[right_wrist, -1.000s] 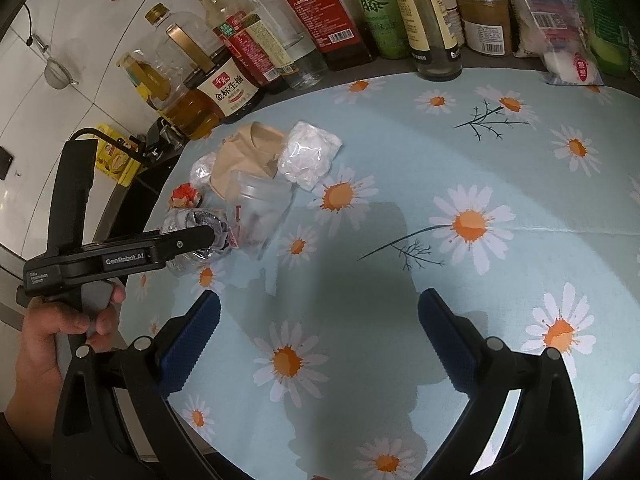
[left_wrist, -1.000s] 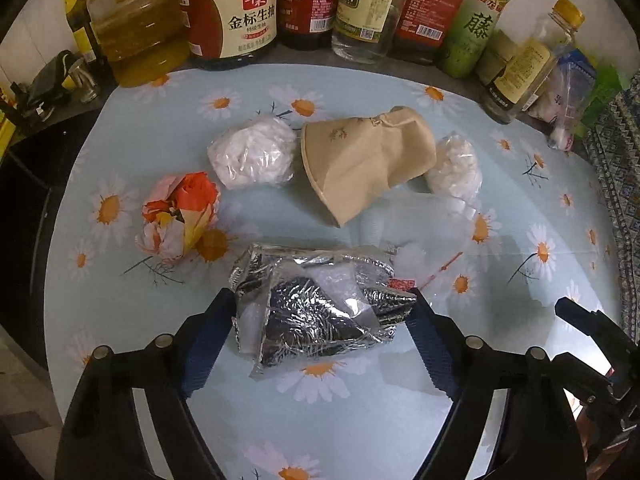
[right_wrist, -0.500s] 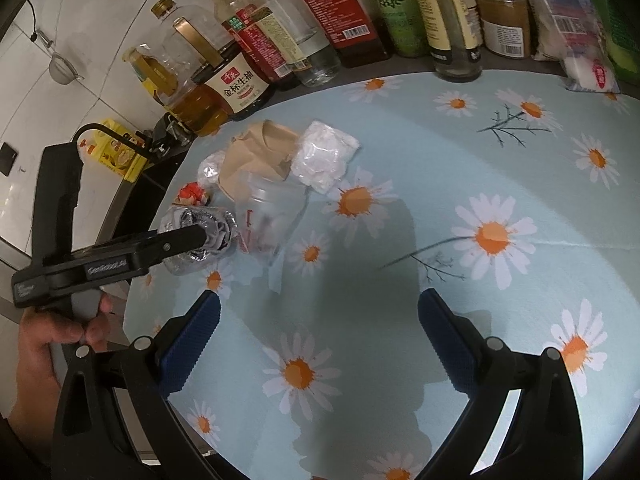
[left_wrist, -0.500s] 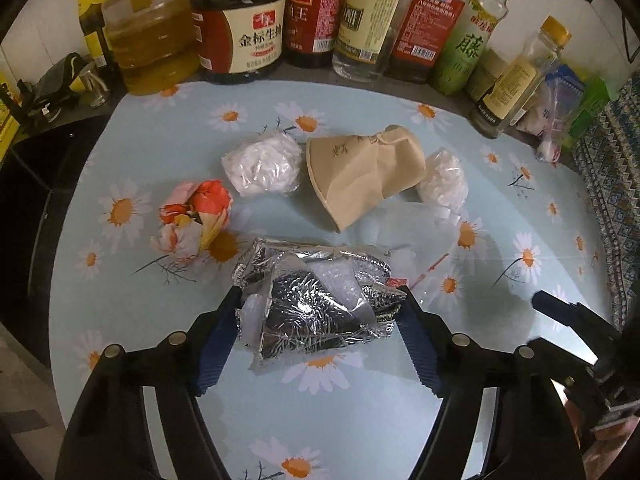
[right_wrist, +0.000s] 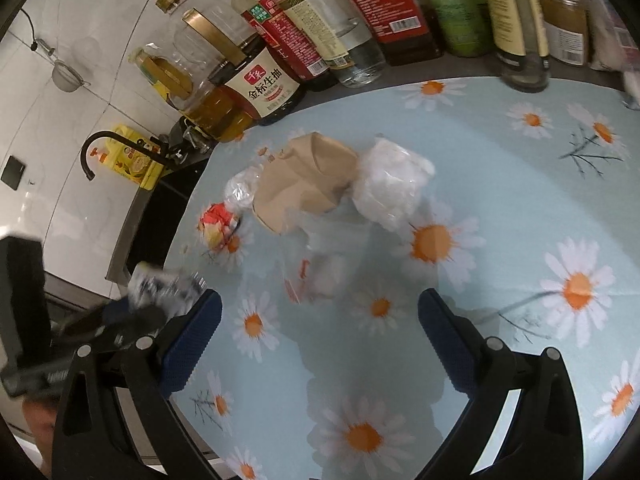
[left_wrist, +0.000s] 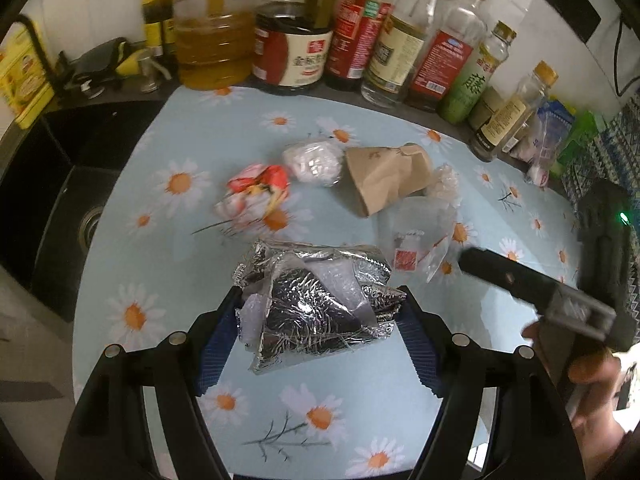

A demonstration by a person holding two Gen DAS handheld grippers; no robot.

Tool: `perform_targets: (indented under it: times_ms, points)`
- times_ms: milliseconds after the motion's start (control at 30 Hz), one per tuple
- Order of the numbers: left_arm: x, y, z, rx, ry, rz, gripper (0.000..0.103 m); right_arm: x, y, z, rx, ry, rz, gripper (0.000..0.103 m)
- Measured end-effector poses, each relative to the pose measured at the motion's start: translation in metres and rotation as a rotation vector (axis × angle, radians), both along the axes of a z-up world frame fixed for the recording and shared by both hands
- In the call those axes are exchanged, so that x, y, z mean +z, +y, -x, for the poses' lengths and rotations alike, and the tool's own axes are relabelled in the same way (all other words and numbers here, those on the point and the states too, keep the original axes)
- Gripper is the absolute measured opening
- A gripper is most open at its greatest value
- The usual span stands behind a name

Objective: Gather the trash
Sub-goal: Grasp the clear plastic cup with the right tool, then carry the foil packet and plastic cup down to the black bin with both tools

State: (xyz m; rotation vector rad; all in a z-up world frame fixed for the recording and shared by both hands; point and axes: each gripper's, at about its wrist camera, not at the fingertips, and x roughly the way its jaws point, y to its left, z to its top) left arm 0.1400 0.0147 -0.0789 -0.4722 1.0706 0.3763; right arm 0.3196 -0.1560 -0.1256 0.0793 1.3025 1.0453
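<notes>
Foil wrapper now sits pinched between the left gripper pads, lifted off the cloth; a second ago the pads stood wider on either side of it and it lay flat. First trash piece is secured, so it looks ready to carry off to wherever trash goes; no bin in view. Right gripper is spread, nothing between its pads, now nearer the clear bag. Beyond the foil wrapper: paper cup, white wads, red-and-white scrap, all unmoved. Clear bag is just right of the foil wrapper. Likely next pick for the right gripper.
</notes>
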Motion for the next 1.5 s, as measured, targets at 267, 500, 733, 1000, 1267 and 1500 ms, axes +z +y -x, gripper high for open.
perform_targets:
  times_ms: [267, 500, 733, 1000, 1267, 1500]
  points:
    - [0.004, 0.006, 0.027, 0.057, 0.0, 0.006, 0.073, -0.012, 0.028, -0.009, -0.023, 0.018, 0.042, 0.086]
    - [0.001, 0.013, 0.043, 0.094, 0.011, 0.016, 0.073, -0.019, 0.042, -0.015, -0.051, -0.018, 0.107, 0.075]
    - [-0.003, 0.017, 0.049, 0.1, 0.013, 0.027, 0.073, -0.02, 0.048, -0.013, -0.042, -0.036, 0.14, 0.059]
    - [0.0, 0.018, 0.05, 0.077, -0.001, 0.029, 0.073, -0.011, 0.043, -0.005, -0.054, -0.043, 0.131, 0.059]
    - [0.005, 0.024, 0.056, 0.022, -0.028, 0.038, 0.073, 0.009, 0.033, 0.018, -0.07, -0.069, 0.116, 0.059]
    - [0.007, 0.027, 0.069, -0.048, -0.049, 0.053, 0.073, 0.027, 0.015, 0.052, -0.105, -0.081, 0.116, 0.059]
